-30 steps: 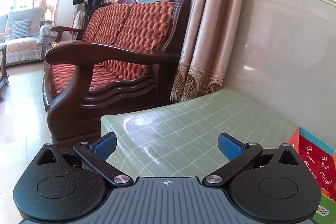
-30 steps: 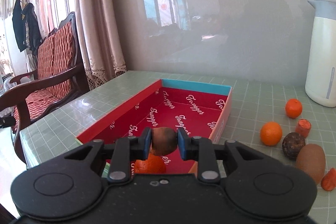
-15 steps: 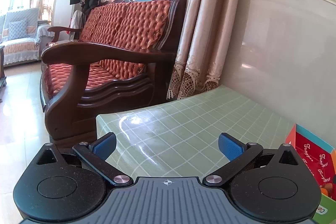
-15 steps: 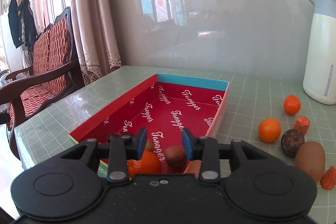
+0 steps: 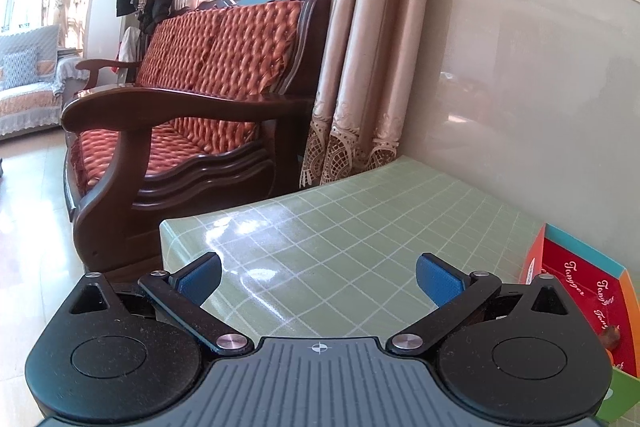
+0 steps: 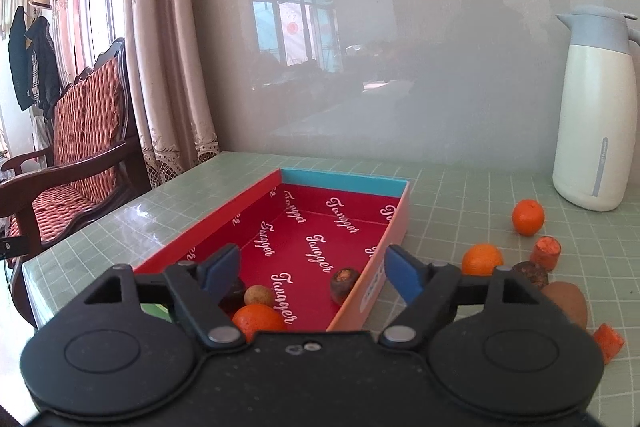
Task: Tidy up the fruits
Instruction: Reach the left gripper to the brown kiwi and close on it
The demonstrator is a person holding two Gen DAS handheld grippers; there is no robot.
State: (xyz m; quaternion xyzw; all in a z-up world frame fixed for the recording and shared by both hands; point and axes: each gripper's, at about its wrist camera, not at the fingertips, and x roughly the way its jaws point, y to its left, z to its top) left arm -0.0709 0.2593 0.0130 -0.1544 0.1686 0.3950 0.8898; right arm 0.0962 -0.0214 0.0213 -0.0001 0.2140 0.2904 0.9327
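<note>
A green grid-patterned tablecloth (image 6: 460, 187) covers the table by the glossy wall, and on it lies the shallow red cardboard box (image 6: 256, 203) with white lettering. The right gripper (image 6: 310, 267) has just been opening its jaws wide, nothing between them, and the dark brown round fruit (image 6: 343, 283) sits inside the box near its right wall, alongside an orange tangerine (image 6: 258, 321). The left gripper (image 5: 318, 279) hangs wide open and empty over bare cloth, while more fruit, like another orange tangerine (image 6: 528, 217), lies outside to the right.

A green gridded table (image 6: 460, 187) carries a red box (image 6: 400, 211), loose fruit (image 6: 528, 217) and a white jug (image 6: 592, 115).
</note>
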